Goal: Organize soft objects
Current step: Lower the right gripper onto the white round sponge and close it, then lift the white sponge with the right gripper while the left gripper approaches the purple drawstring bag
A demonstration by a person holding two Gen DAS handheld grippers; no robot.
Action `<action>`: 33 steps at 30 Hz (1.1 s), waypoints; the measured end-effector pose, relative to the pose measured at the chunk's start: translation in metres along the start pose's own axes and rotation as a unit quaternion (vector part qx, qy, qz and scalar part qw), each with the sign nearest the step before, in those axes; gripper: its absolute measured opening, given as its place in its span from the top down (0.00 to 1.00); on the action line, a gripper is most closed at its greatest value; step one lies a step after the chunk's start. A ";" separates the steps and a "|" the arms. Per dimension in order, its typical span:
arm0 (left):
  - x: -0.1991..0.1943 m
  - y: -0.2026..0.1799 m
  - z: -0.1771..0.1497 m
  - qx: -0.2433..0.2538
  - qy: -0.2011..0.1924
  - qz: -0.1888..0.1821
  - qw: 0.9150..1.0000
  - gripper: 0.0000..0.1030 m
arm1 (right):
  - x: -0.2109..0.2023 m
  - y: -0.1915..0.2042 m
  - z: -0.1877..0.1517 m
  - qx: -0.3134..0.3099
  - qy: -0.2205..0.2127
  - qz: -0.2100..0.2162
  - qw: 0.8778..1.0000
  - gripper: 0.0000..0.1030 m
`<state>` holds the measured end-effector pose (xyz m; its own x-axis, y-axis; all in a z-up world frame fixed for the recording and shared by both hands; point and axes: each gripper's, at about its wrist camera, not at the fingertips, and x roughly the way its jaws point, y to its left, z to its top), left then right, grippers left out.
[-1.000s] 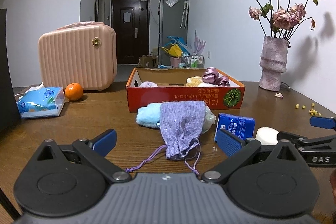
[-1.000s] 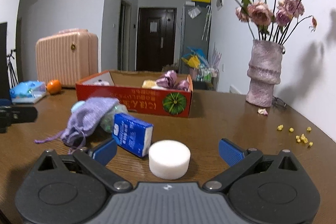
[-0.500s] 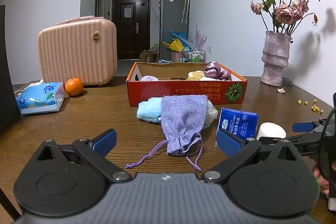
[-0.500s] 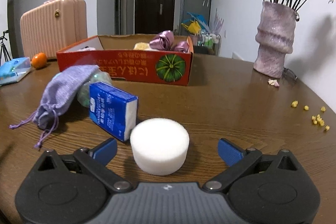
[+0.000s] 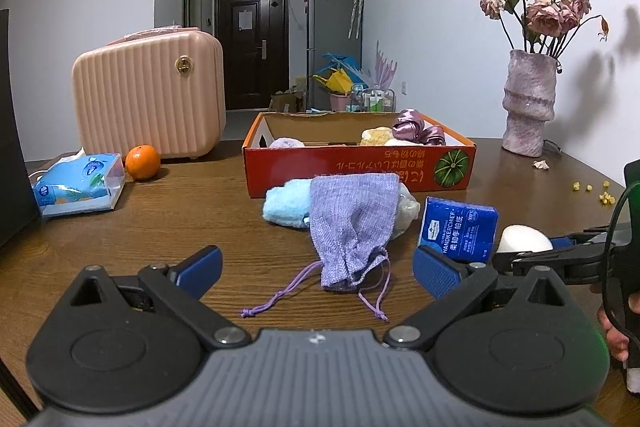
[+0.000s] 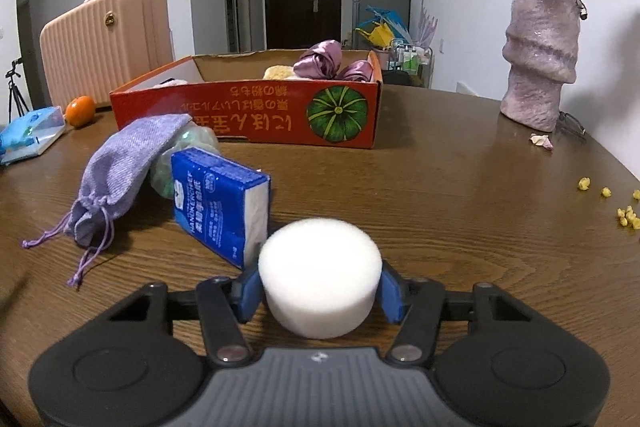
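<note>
A: From the right wrist, the right tongs have just been closing, and the blue pads now pinch the white sponge puck on both sides as it sits on the counter.

B: From the left wrist only a sliver of that puck shows, beyond the right-hand finger of the left tongs, with the right tongs reaching in from the side. The left tongs are spread wide, holding nothing.

A: And straight ahead of them?

B: The lilac drawstring pouch lies just past the fingertips, draped over a pale blue fluffy cloth. That cloth cannot be seen from the right wrist.

A: There the pouch lies left of the right tongs, with the blue handkerchief pack just beside the puck. The red pumpkin box stands farther ahead, with purple satin scrunchies inside.
</note>
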<state>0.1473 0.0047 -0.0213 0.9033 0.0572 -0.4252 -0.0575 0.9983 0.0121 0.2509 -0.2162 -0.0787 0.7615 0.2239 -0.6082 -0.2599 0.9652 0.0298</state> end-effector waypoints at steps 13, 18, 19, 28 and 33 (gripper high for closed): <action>0.004 0.000 -0.001 0.000 0.005 0.004 1.000 0.00 | -0.032 0.000 -0.001 0.007 -0.083 -0.004 0.996 0.47; 0.005 0.000 -0.002 -0.001 0.007 0.003 1.000 0.00 | -0.046 -0.002 -0.001 0.017 -0.111 0.000 0.994 0.47; 0.005 0.001 -0.002 -0.002 0.007 0.003 1.000 0.00 | -0.048 -0.002 -0.002 0.017 -0.116 0.001 0.993 0.47; 0.007 0.000 -0.002 -0.003 0.012 0.005 1.000 0.00 | -0.056 -0.001 -0.002 0.015 -0.135 0.003 0.991 0.47; 0.009 0.000 -0.003 -0.001 0.016 0.005 1.000 0.00 | -0.057 0.000 -0.003 0.015 -0.136 0.004 0.991 0.46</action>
<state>0.1538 0.0046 -0.0275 0.8886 0.0669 -0.4538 -0.0677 0.9976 0.0145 0.2056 -0.2294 -0.0466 0.8923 0.2565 -0.3716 -0.2527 0.9657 0.0597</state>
